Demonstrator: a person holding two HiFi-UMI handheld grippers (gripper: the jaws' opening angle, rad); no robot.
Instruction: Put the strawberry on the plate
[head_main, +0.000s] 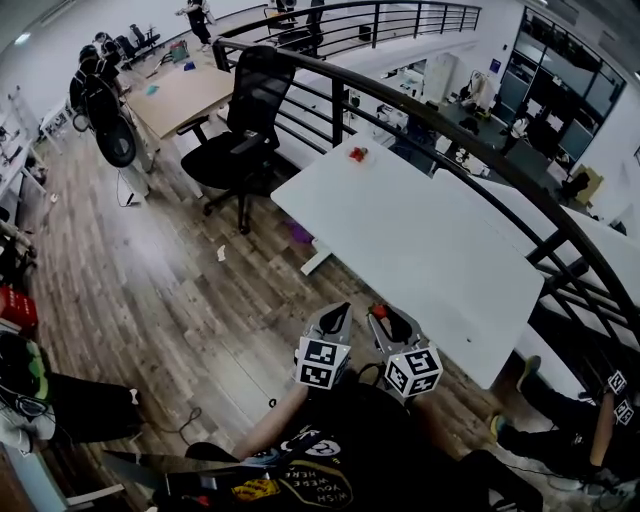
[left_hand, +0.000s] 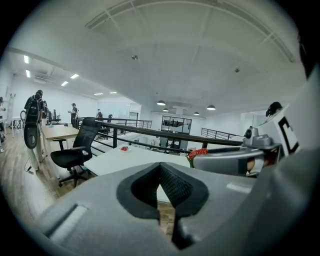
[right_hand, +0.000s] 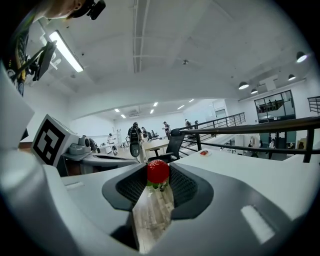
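Head view: left gripper (head_main: 341, 308) and right gripper (head_main: 379, 312) side by side above wooden floor (head_main: 180, 290), near white table (head_main: 420, 240); plate (head_main: 358, 154) at table's far end.
Left gripper view: jaws closed, empty.
Right gripper view: jaws clamp strawberry (right_hand: 158, 171).

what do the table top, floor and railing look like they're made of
Table top: smooth matte white with no grain showing, probably laminate.
Floor: wood or wood-look planks, streaky brown grain with visible seams.
Railing: likely metal, with thin bars in a dark painted finish.
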